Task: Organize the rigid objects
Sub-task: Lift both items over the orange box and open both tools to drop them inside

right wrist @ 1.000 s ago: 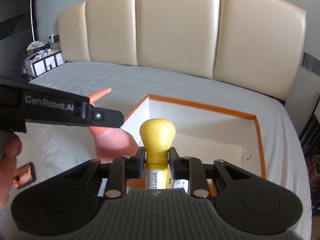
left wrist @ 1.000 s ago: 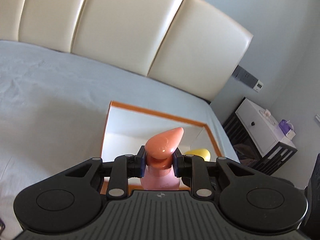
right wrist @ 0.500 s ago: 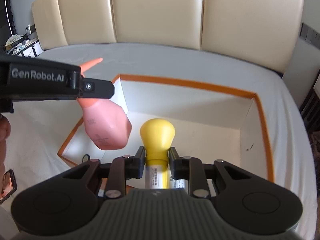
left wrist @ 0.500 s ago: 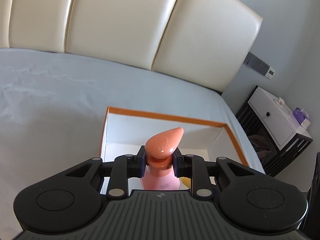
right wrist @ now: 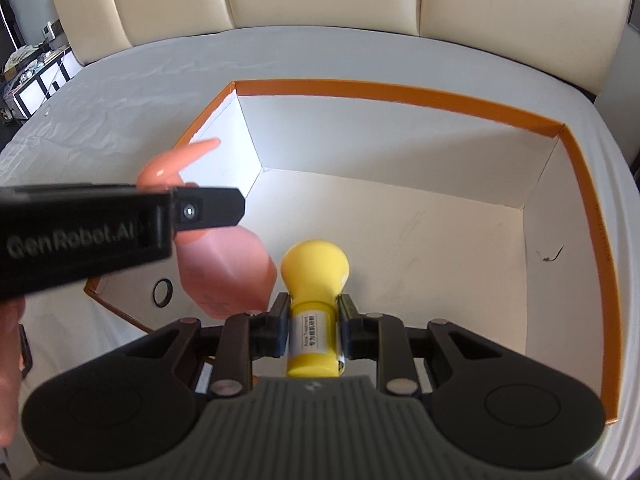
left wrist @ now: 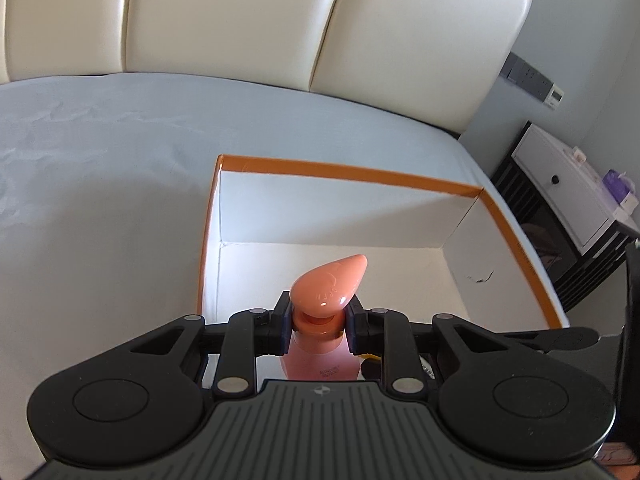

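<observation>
My left gripper [left wrist: 318, 326] is shut on the neck of a pink bottle [left wrist: 320, 360] with an orange pointed cap, held over the near left part of an open white box with an orange rim [left wrist: 348, 168]. My right gripper [right wrist: 314, 326] is shut on a yellow bottle [right wrist: 314, 336] with a round yellow cap and a white label, held over the same box [right wrist: 400, 92]. In the right wrist view the left gripper's finger [right wrist: 208, 212] and the pink bottle [right wrist: 232, 268] hang just left of the yellow bottle.
The box lies on a bed with a pale grey sheet [left wrist: 100, 200] and a cream padded headboard [left wrist: 280, 20]. A white nightstand [left wrist: 568, 192] stands to the right of the bed. A small black ring [right wrist: 162, 292] lies on the box floor at the near left.
Both grippers moved forward and lower over the box with their bottles held. The box interior now fills more of both views.
</observation>
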Tool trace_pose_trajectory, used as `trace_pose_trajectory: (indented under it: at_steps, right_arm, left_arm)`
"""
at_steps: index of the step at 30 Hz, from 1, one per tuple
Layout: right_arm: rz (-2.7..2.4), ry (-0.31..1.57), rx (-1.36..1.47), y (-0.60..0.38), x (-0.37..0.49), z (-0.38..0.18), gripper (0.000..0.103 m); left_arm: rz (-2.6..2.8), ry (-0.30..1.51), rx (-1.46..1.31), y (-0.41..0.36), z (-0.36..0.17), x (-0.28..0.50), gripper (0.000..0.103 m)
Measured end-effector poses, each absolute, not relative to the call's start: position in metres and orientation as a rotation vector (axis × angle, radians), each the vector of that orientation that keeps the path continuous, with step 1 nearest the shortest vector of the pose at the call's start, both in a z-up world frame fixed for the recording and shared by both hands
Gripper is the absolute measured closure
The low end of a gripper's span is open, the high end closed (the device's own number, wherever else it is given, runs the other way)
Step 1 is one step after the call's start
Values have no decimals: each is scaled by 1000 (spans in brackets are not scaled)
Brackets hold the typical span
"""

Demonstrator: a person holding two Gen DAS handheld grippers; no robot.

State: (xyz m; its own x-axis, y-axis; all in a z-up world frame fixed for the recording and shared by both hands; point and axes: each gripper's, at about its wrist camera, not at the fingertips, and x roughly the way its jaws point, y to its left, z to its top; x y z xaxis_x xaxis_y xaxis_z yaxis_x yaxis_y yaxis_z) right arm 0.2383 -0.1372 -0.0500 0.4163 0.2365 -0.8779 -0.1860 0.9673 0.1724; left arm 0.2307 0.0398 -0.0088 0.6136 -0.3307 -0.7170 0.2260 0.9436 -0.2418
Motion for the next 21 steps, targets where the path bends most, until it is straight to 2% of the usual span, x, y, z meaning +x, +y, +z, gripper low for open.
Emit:
trace_pose_trajectory:
  at_steps: [17,21]
  right_arm:
    - [260,1109,43,-139,231,-39,78]
    - [234,1099,45,-142,228,-37,70]
  left_arm:
    - [-284,901,-88,42,-17,229,75]
    - [-276,913,-84,42,-18,230,75]
